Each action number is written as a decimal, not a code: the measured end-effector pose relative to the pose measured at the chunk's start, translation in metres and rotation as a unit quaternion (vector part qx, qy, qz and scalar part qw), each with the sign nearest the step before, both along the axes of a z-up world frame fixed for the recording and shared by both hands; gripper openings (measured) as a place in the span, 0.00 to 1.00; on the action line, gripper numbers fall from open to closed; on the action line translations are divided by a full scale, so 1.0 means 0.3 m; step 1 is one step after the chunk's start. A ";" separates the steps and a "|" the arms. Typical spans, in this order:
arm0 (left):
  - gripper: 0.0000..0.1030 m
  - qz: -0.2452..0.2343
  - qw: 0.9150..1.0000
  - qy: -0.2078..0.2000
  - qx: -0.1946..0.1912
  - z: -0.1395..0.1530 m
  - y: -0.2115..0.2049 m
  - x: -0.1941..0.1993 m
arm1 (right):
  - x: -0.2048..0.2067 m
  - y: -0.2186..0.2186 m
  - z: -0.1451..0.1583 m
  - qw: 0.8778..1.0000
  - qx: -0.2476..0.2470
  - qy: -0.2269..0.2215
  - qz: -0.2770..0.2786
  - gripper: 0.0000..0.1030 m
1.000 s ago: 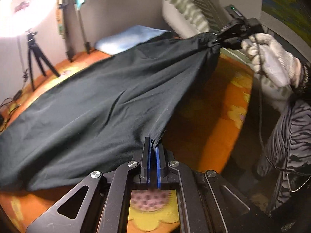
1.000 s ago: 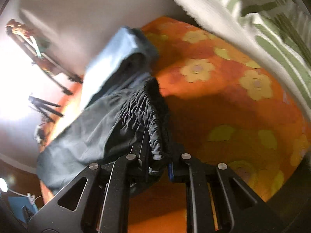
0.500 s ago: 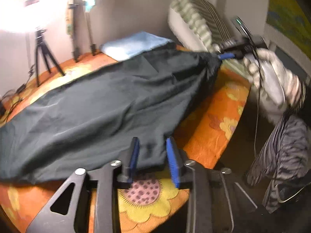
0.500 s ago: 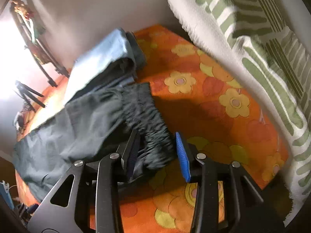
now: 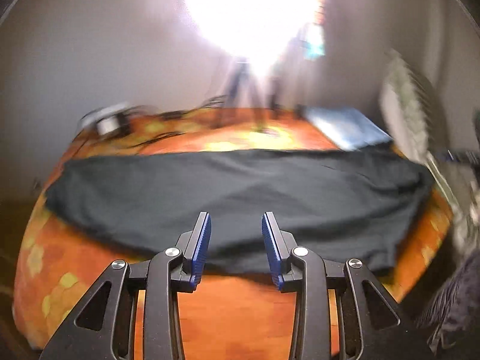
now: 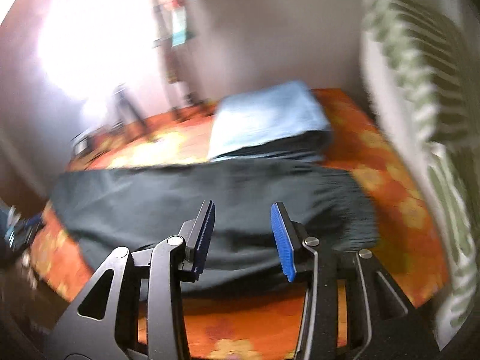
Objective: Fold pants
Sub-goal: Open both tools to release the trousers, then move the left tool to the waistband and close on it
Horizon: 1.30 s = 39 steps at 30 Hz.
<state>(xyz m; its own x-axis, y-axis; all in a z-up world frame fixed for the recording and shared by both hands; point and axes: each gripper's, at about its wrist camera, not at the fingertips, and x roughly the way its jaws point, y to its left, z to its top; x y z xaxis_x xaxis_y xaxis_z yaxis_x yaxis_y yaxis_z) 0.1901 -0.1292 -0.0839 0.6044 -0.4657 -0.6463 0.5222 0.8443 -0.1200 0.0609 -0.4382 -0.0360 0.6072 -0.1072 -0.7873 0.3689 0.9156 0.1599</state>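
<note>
The dark pants (image 5: 240,192) lay flat and long across the orange flowered bed (image 5: 234,309). Both the left tongs (image 5: 237,247) and the right tongs (image 6: 244,241) were spread wide, holding nothing. A grab of only the top layer could have pulled the pants crooked or bunched them up.

Both wrist views, blurred, share pants (image 5: 240,186)

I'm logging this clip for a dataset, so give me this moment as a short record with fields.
garment: dark pants spread flat, lengthwise across the bed
surface: orange flowered bedspread
left gripper: open, holding nothing, above the pants' near edge
right gripper: open, holding nothing, over the pants
behind pants: folded light-blue cloth
image quality: motion-blurred
</note>
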 end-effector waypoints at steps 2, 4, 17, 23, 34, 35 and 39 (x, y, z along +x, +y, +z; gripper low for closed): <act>0.33 0.041 0.999 0.022 -0.017 -0.037 0.092 0.066 | 0.037 0.103 -0.015 0.998 0.016 -0.002 0.068 0.40; 0.33 0.070 0.996 0.044 -0.025 -0.075 0.150 0.118 | 0.064 0.205 -0.039 0.992 0.019 0.007 0.126 0.40; 0.49 0.183 0.978 0.080 -0.059 -0.114 0.409 0.319 | 0.238 0.714 -0.297 0.934 0.027 0.099 0.342 0.40; 0.50 0.226 0.964 0.103 -0.096 -0.128 0.554 0.425 | 0.367 0.794 -0.290 0.924 0.035 0.082 0.372 0.40; 0.54 0.286 0.935 0.149 -0.150 -0.281 0.767 0.636 | 0.609 1.006 -0.334 0.903 0.028 0.084 0.420 0.40; 0.54 0.290 0.932 0.151 -0.156 -0.288 0.780 0.644 | 0.634 1.021 -0.330 0.902 0.025 0.082 0.422 0.40; 0.54 0.304 0.920 0.162 -0.186 -0.322 0.836 0.679 | 0.765 1.086 -0.305 0.900 0.039 0.068 0.428 0.40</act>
<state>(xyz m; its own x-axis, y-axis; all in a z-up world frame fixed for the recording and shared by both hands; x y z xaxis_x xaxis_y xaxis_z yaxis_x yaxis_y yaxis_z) 0.3939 0.1215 -0.1805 0.6298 -0.3311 -0.7027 -0.1473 0.8373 -0.5265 0.2904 -0.1123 -0.1275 0.3384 0.4120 -0.8460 -0.4453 0.8622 0.2417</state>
